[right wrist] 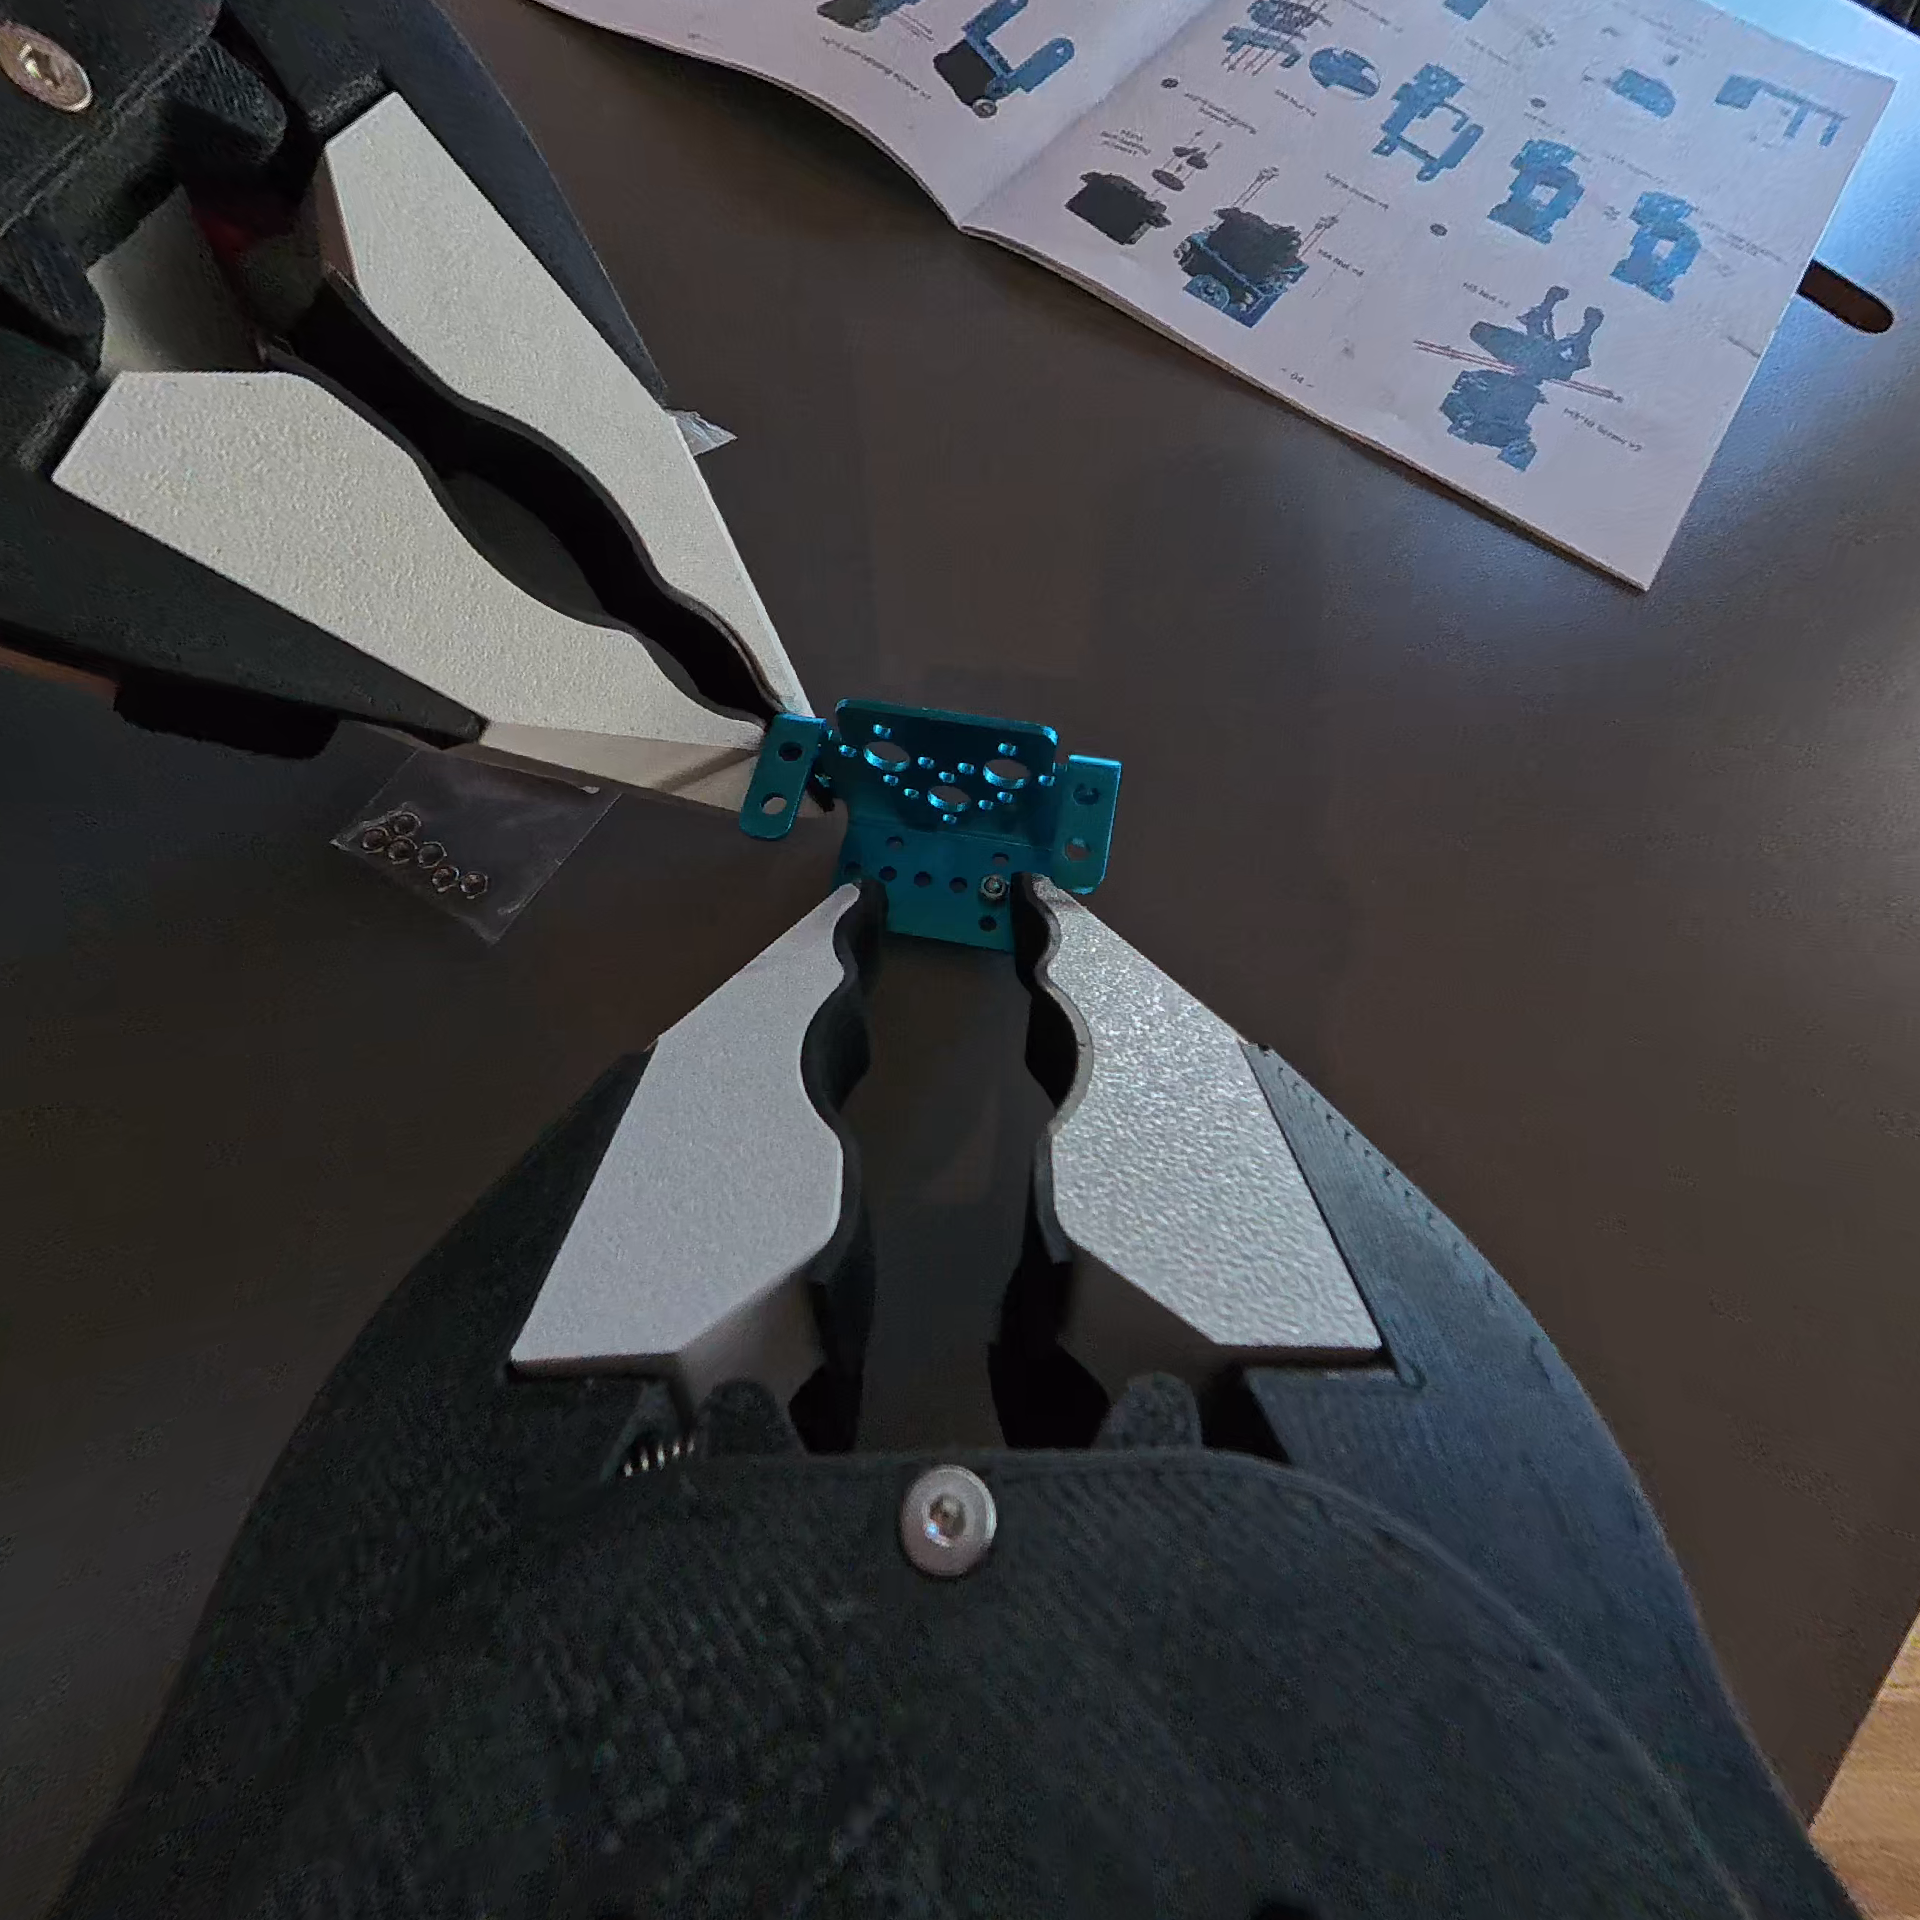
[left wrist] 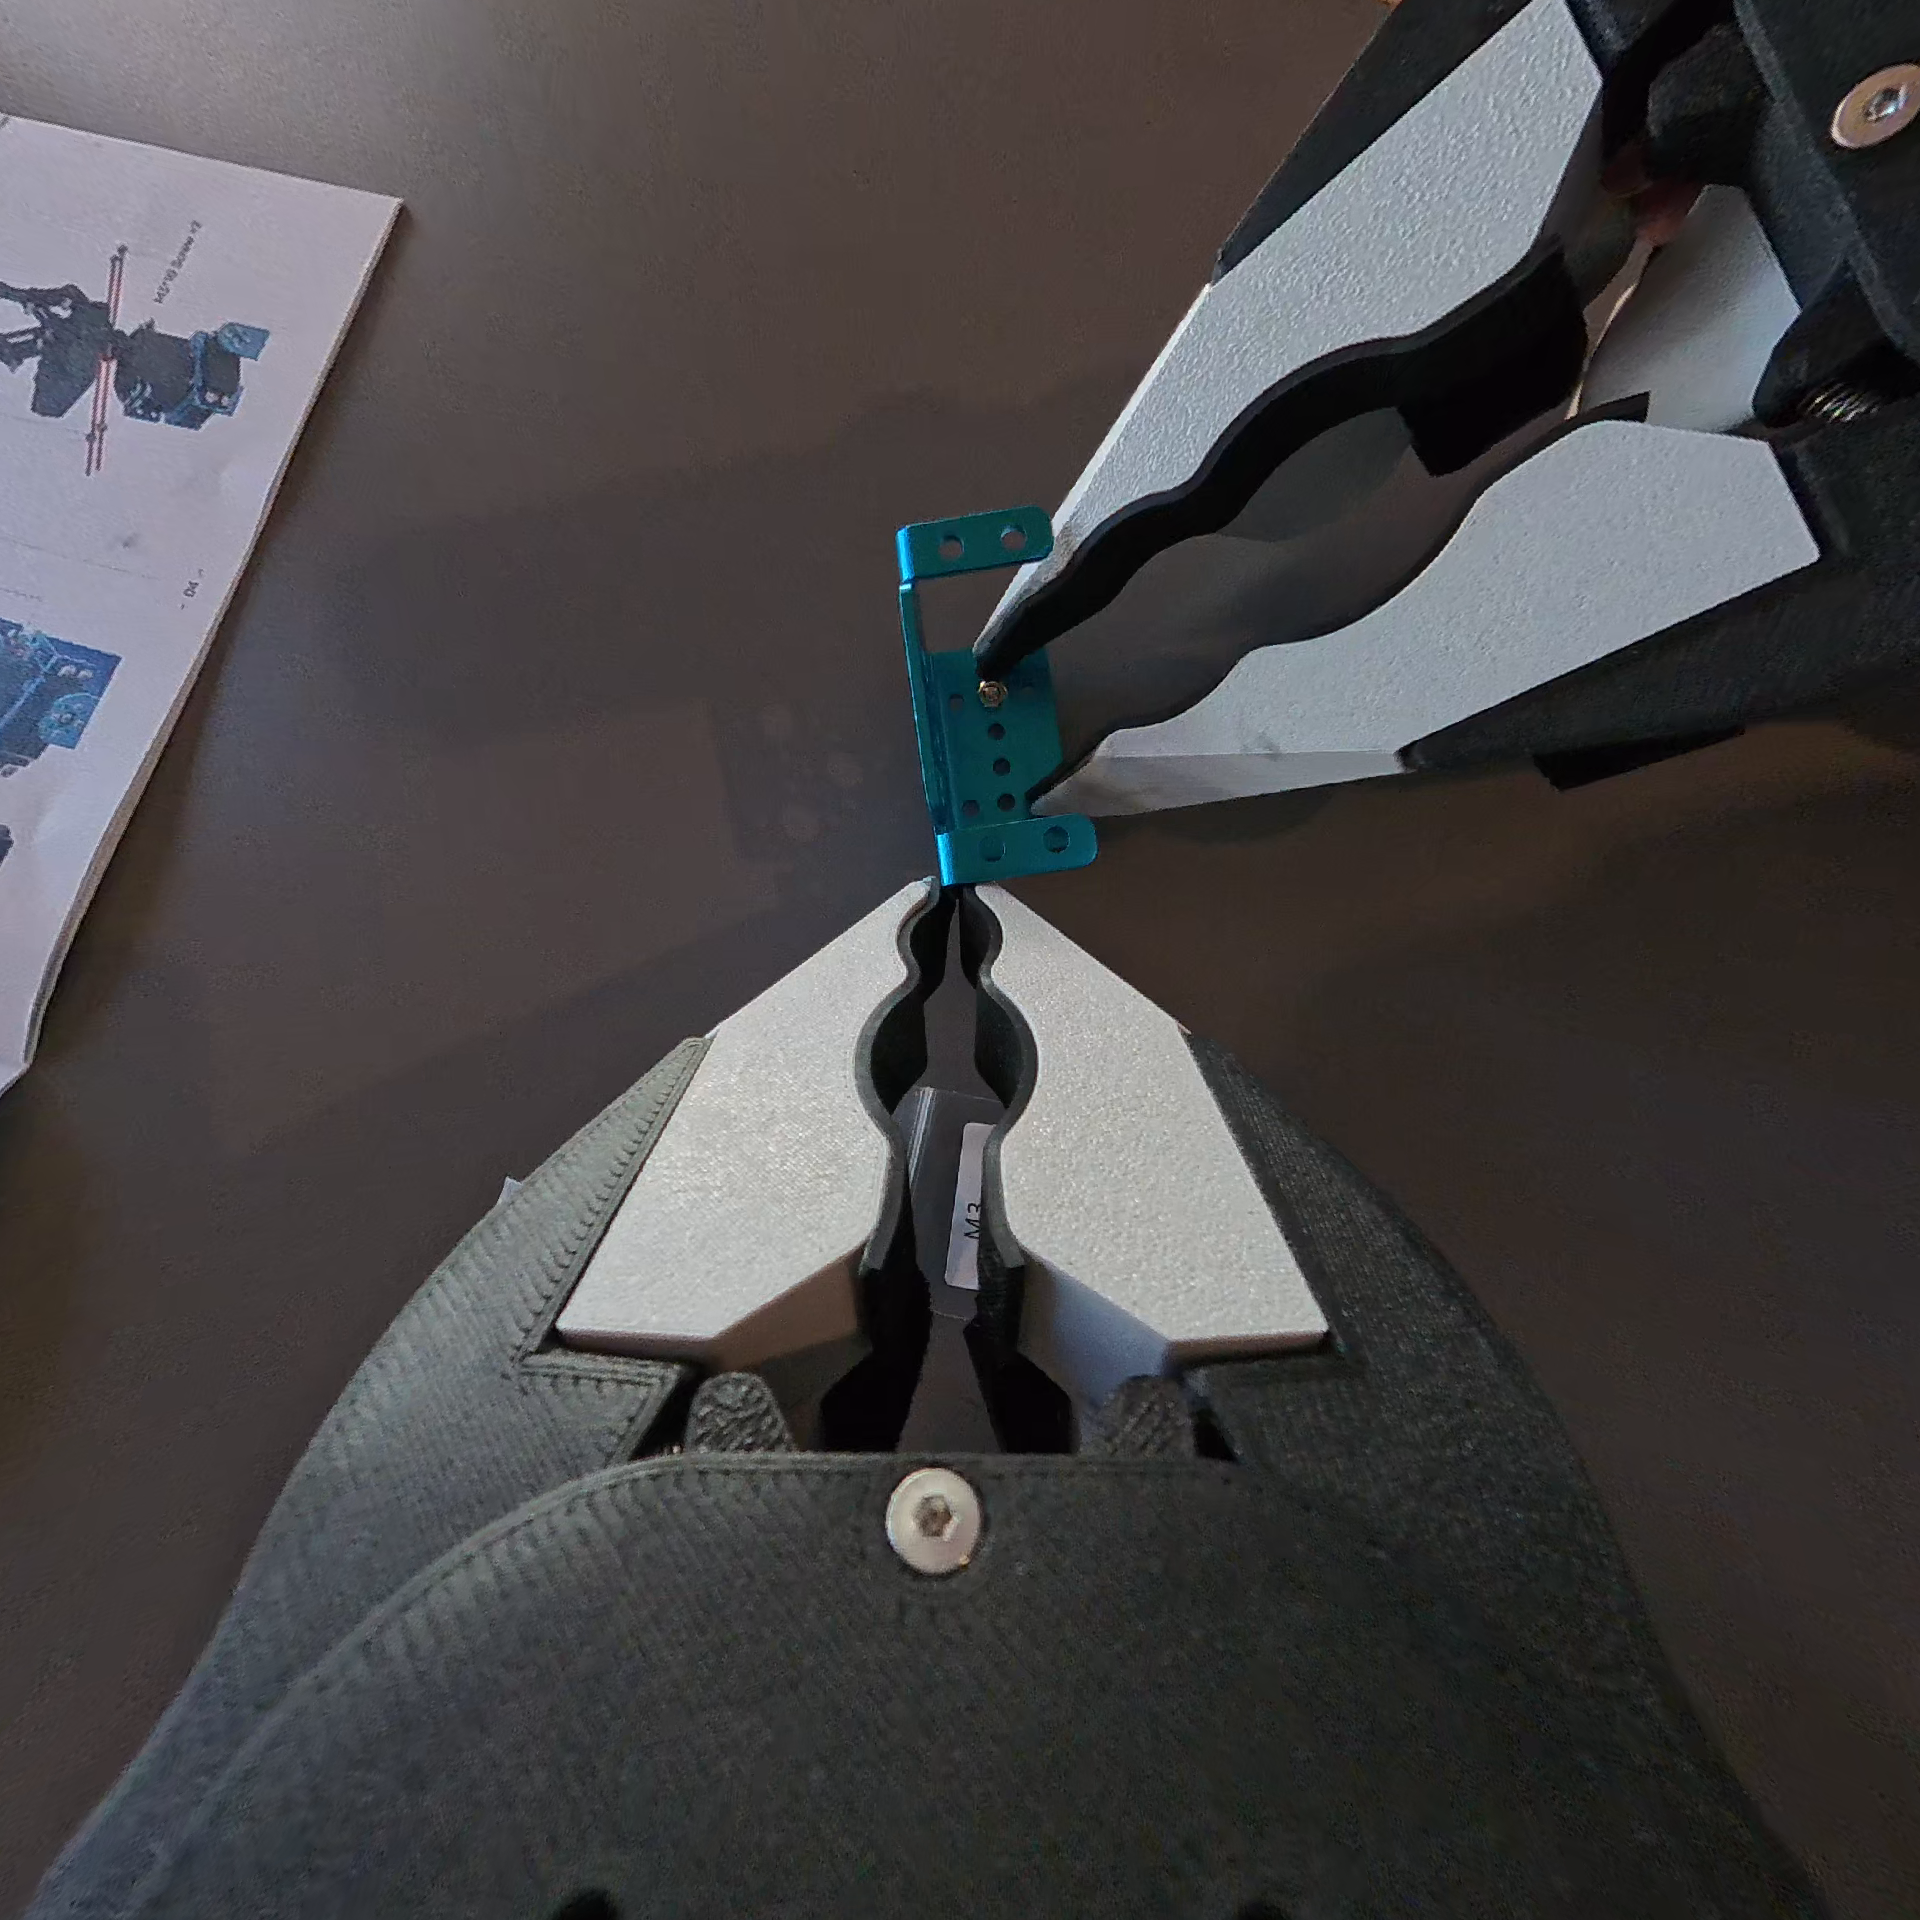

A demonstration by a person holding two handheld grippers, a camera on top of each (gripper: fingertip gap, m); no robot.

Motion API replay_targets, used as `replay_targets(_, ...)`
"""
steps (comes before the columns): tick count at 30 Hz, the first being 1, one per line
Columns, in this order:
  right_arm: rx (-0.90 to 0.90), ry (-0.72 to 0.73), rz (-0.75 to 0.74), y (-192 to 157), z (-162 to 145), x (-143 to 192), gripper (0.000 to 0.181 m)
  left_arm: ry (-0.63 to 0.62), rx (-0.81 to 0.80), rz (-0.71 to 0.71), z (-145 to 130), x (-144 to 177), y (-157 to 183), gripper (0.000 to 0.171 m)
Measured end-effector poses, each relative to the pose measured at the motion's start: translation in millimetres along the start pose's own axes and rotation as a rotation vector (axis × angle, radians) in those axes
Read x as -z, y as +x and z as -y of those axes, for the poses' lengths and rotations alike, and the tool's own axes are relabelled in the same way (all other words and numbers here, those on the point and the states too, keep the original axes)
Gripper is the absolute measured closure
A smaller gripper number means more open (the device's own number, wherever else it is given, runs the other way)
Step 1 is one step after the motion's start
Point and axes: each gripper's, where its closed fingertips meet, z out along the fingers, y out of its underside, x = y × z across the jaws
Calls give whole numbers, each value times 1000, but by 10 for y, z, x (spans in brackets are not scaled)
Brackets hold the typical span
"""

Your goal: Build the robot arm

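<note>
A blue metal bracket [left wrist: 982, 727] with many holes stands on the dark table, held by my right gripper [right wrist: 943, 904]. The right fingers are closed on the sides of its lower plate [right wrist: 935, 914]. A small screw head [right wrist: 995, 886] sits in one hole next to the right finger. My right gripper also shows in the left wrist view [left wrist: 1016, 727], reaching in from the upper right. My left gripper [left wrist: 956, 894] is shut, its tips touching the bracket's side flange [right wrist: 779, 779]. It comes in from the upper left in the right wrist view [right wrist: 774, 727].
A clear plastic bag [right wrist: 436, 852] with several small ring-shaped metal parts lies on the table under the left gripper and shows between its fingers [left wrist: 951, 1195]. An open instruction booklet [right wrist: 1455, 239] lies at the back, also at the left [left wrist: 135, 468]. The table edge [right wrist: 1860, 1662] is at the lower right. My two grippers' fingertips are within a few centimetres of each other.
</note>
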Motion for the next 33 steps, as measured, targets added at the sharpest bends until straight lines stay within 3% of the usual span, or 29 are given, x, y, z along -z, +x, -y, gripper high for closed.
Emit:
replay_targets(9,39,-19,-96,43,-20,39,172,2,-3,7,9,0,-1,171)
replay_targets(10,46,-20,-77,6,-25,43,180,2,-2,7,8,0,-3,171)
replay_targets(16,19,45,-75,87,26,121,178,10,12,12,4,5,-42,171)
replay_targets(18,-12,95,-46,112,82,160,167,28,45,-6,14,26,-66,171)
replay_targets(22,-46,151,20,121,119,201,155,86,211,-171,57,100,-39,171)
replay_targets(26,34,195,23,94,162,283,153,181,391,-364,139,257,-49,171)
replay_targets(33,387,273,-29,-21,384,544,150,297,612,-815,261,618,46,171)
